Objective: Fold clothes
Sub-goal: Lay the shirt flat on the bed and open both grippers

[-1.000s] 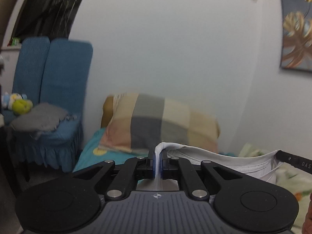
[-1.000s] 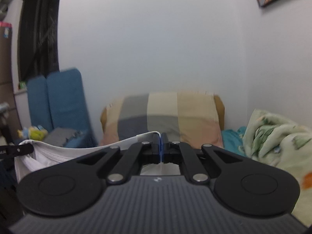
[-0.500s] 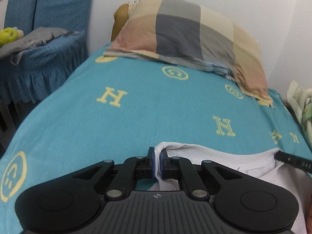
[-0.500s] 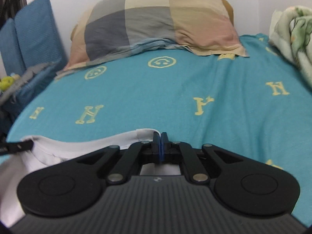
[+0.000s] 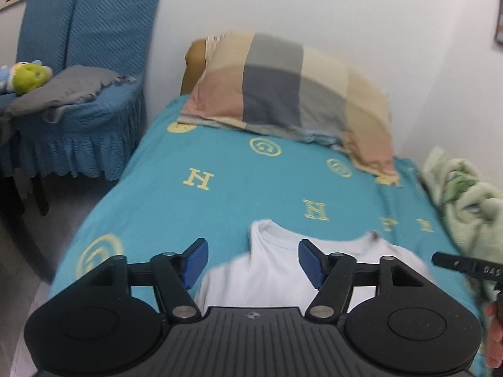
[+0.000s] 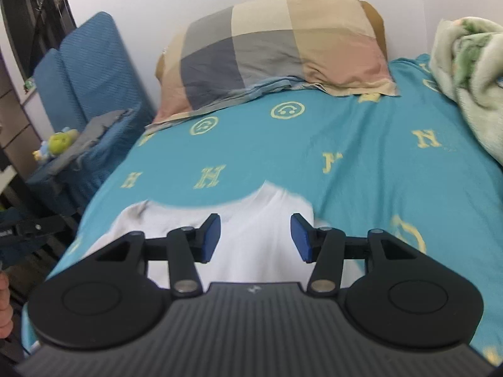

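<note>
Nearest to us, the left gripper (image 5: 251, 262) stands with its blue-padded jaws spread wide and nothing between them, and the right gripper (image 6: 255, 238) stands just as wide and just as empty, so neither of us has any hold on the cloth. Just beyond the fingertips lies the white cotton T-shirt (image 5: 283, 267), spread on the turquoise bedsheet printed with yellow letters and smiley faces (image 5: 220, 163), its neckline edge towards the pillow and its near part hidden under our grippers. We judge the main risk to be the shirt's own softness: a jaw closing on it could pinch the sheet along with the shirt, or take one layer only, and the fold would then come out skewed. The far edge looks uneven (motion blur makes it hard to tell how wrinkled), and a crease left there would be pressed into any fold. The shirt also lies near the bed's near edge, where a careless drag could slide it off. Farther off, the checked pillow in beige, grey and pink (image 5: 289, 88) and the pale green fleece blanket (image 6: 465, 62) lie well apart from the shirt and threaten little.
</note>
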Tool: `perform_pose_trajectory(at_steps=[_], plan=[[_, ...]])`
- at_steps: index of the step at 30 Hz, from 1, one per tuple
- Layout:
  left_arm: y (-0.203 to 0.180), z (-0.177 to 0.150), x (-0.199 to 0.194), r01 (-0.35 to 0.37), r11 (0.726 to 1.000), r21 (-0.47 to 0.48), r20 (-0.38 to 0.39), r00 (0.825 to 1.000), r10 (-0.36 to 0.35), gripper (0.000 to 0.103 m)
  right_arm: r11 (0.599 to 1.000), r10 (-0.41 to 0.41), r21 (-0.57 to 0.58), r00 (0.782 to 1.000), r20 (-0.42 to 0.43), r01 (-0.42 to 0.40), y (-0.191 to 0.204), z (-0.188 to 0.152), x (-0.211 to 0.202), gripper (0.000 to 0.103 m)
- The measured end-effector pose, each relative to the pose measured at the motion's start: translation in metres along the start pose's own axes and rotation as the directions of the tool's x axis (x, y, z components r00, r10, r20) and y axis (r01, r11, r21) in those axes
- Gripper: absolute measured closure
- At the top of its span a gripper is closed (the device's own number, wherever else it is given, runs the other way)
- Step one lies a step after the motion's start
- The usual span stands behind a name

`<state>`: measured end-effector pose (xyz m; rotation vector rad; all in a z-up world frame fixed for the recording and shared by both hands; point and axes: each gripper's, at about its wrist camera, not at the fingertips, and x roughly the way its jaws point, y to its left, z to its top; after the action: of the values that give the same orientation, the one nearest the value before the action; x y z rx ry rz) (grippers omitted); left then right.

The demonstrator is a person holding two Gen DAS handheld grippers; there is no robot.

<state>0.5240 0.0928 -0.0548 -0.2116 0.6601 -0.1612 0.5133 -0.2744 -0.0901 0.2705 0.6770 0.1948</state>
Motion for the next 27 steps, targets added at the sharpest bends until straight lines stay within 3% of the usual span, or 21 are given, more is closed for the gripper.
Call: perform_pose_trajectory(at_steps=[3, 8, 14, 17, 20, 22, 26, 27], plan=[[0.000, -0.027, -0.082, 0.013, 0.999, -0.042, 0.011, 1.000, -0.013, 0.035, 1.000, 0.016, 0.010, 1.000, -0.008, -0.016, 0.011, -0.020, -0.055, 0.051], [0.022, -0.087, -0.189, 0.005, 0.979, -0.202, 0.027, 1.000, 0.000, 0.035, 0.999, 0.006, -0.038, 1.000, 0.001, -0.006, 0.030, -0.061, -0.149, 0.051], [0.066, -0.147, -0.266, 0.033, 0.896, -0.444, 0.036, 0.999, -0.019, 0.037, 0.997, -0.026, -0.075, 1.000, 0.017, 0.027, 0.042, -0.123, -0.240, 0.051], [0.085, -0.161, -0.279, 0.064, 0.843, -0.534, 0.046, 0.998, -0.046, 0.037, 1.000, 0.002, 0.002, 1.000, 0.007, -0.002, 0.039, -0.152, -0.265, 0.051], [0.097, -0.170, -0.267, 0.088, 0.802, -0.591, 0.049, 0.996, -0.073, 0.040, 0.997, 0.021, 0.081, 1.000, -0.017, -0.019, 0.034, -0.171, -0.272, 0.051], [0.105, -0.175, -0.258, 0.104, 0.774, -0.625, 0.053, 0.994, -0.091, 0.047, 0.992, 0.030, 0.122, 1.000, -0.007, -0.029, 0.030, -0.179, -0.273, 0.051], [0.112, -0.177, -0.223, 0.087, 0.772, -0.630, 0.044, 0.996, -0.076, 0.053, 0.982, 0.040, 0.184, 0.999, -0.010, -0.038, 0.019, -0.193, -0.262, 0.051], [0.114, -0.177, -0.213, 0.084, 0.774, -0.628, 0.046, 0.996, -0.071, 0.058, 0.980, 0.044, 0.193, 0.999, -0.016, -0.040, 0.018, -0.195, -0.257, 0.051]])
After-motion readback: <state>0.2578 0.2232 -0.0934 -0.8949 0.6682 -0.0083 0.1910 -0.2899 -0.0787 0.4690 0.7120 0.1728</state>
